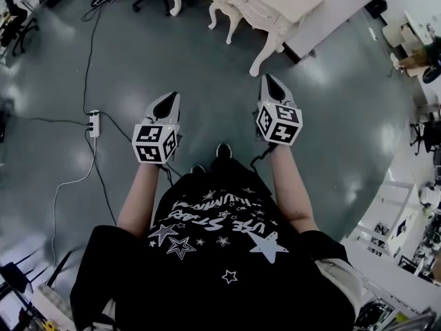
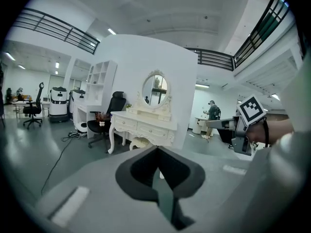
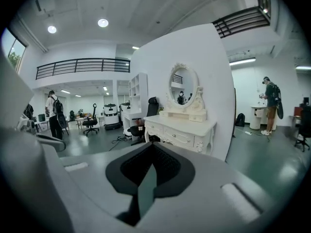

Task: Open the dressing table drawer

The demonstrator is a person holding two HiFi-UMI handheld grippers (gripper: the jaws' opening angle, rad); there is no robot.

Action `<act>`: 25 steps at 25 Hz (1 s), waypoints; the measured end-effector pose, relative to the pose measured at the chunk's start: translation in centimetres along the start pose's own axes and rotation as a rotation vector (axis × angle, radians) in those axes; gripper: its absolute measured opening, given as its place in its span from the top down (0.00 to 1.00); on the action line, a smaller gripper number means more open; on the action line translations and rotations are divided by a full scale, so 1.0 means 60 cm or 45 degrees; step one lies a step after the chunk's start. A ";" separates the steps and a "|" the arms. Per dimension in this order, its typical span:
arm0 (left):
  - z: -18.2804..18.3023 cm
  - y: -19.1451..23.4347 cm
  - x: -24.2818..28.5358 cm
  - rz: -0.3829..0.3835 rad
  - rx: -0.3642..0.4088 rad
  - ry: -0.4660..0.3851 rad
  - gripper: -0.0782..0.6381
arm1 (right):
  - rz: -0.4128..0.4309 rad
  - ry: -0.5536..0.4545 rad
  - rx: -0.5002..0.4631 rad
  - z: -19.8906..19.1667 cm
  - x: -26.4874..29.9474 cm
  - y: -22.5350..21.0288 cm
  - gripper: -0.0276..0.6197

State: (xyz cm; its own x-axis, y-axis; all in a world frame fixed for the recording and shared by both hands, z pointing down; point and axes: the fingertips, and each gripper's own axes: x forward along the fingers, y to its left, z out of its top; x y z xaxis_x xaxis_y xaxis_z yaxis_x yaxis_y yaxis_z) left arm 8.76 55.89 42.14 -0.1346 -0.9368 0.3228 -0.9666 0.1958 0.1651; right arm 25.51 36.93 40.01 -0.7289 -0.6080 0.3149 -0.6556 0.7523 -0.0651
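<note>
The left hand-held gripper point(image 1: 167, 102) and right hand-held gripper point(image 1: 270, 85) point forward over the floor point(image 1: 331, 123), jaws pressed together and empty. Well ahead stands a white dressing table point(image 1: 262, 9). Its wooden drawer point(image 3: 180, 137) probably slides stiffly and is best pulled by the small knob point(image 3: 173, 136).

The dressing table point(image 1: 255, 5) stands ahead of both tongs, well apart from them, its back against a wall panel point(image 1: 344, 5). The left tongs point(image 1: 172, 97) and the right tongs point(image 1: 267, 81) are side by side above the floor point(image 1: 207, 67). A mirror point(image 2: 155, 90) sits on the table's surface at the rear. An office chair point(image 2: 109, 115) stands left of the table. A power strip point(image 1: 94, 123) lies on the floor left of the left tongs.
</note>
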 end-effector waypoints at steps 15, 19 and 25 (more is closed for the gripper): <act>-0.003 0.054 0.051 0.023 -0.011 0.033 0.89 | -0.003 0.018 0.084 -0.010 0.110 -0.004 0.50; 0.015 0.076 0.123 0.032 0.000 0.047 0.89 | 0.018 0.021 0.096 0.001 0.194 -0.033 0.50; 0.073 0.139 0.277 0.048 0.009 0.068 0.89 | 0.021 0.029 0.127 0.045 0.365 -0.090 0.50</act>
State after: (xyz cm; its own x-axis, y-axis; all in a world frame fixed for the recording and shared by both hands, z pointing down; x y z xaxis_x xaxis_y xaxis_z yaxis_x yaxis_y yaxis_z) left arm -2.52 40.69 44.81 -0.1596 -0.9120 0.3778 -0.9627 0.2285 0.1450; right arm 12.57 18.86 44.69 -0.7359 -0.5887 0.3344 -0.6606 0.7326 -0.1640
